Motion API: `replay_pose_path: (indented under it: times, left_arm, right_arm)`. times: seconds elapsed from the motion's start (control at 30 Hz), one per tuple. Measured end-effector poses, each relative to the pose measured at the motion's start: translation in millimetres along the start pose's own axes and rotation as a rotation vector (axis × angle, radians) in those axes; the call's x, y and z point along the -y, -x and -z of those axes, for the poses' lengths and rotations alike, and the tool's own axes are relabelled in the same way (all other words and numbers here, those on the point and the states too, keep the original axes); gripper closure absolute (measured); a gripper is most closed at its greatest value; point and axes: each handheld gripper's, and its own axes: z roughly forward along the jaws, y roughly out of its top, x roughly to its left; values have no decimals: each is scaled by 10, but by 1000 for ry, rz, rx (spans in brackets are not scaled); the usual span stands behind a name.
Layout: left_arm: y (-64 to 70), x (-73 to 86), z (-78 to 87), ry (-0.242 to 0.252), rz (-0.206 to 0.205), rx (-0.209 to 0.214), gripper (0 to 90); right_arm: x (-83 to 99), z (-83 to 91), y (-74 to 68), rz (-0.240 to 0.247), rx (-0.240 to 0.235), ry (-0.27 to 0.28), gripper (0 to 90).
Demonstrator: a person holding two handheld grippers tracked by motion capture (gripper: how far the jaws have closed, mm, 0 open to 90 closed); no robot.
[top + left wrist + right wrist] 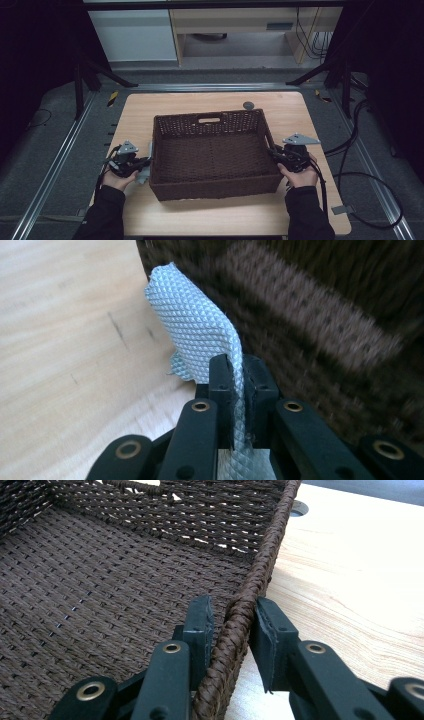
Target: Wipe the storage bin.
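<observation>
On the wooden table (150,107), mid-surface, sits a large empty brown wicker basket (212,150), handle slot on the far wall. The right gripper (278,154) straddles the basket's right rim, one jaw inside, one outside; a sliver of gap shows on the outer side, so it looks not fully clamped on the rim (240,615). The left gripper (145,161) is pinched tight on a small pale grey cloth strip (200,335), just beside the basket's left wall, outside it. Risks: the right jaws slip off the rounded rim if the basket is pulled or lifted, tilting it; a one-sided drag could skew it toward the table edge. The floppy cloth may snag on the wicker or land outside if let go before clearing the rim.
</observation>
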Motion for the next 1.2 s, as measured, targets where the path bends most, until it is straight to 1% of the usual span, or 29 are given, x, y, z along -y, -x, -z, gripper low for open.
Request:
replay_pose_path:
  times: [0.07,0.1,0.13,0.2,0.23,0.27,0.3,0.33,0.4,0.43,0.47,0.53,0.6,0.7,0.77,0.87,0.93,0.97,1.03,1.2]
  left_arm:
    - [1,-28,65,38,8,4,839]
    - [7,-53,115,67,10,7,839]
    - [16,-75,159,85,6,3,839]
    - [54,-143,301,142,-17,-2,839]
    - [68,-163,347,159,-25,-3,840]
    - [85,-193,414,187,-36,-2,839]
    - [97,-213,455,209,-40,-2,839]
    - [106,-230,484,220,-47,-4,840]
    - [123,-245,502,225,-57,-7,839]
    - [129,-243,490,218,-60,-6,839]
    - [131,-235,466,205,-65,-7,840]
    - [126,-210,401,175,-61,-6,840]
    - [118,-155,294,127,-53,-4,840]
    - [110,-74,169,77,-41,18,840]
    - [92,-12,83,42,-24,38,841]
    - [79,52,27,7,-12,50,841]
    - [90,82,14,-9,-17,52,841]
    - [99,79,28,-8,-25,46,841]
    - [108,51,85,23,-26,49,841]
    - [149,-91,377,144,-57,32,841]
  right_arm:
    - [0,0,0,-1,0,0,702]
    - [1,0,1,-2,0,1,702]
    - [2,0,3,-3,-1,2,701]
    - [3,-1,6,-4,-3,3,701]
    - [3,-1,6,-4,-3,3,701]
    - [3,-1,6,-4,-3,3,701]
    - [3,-1,6,-4,-2,3,701]
    - [3,-1,5,-3,-2,3,702]
    - [3,-1,4,-3,-1,2,701]
    - [3,-1,5,-3,-1,3,702]
    - [3,-1,5,-4,-2,3,701]
    - [4,-1,6,-4,-3,3,702]
    - [5,-1,6,-5,-3,4,701]
    - [7,0,4,-6,-2,3,702]
    - [7,-1,6,-6,-3,4,702]
    - [9,1,6,-12,-3,4,704]
    - [11,0,8,-15,-4,6,706]
    - [11,1,7,-16,-3,5,708]
    - [9,1,0,-15,3,4,714]
    - [-4,2,-17,-14,17,-3,726]
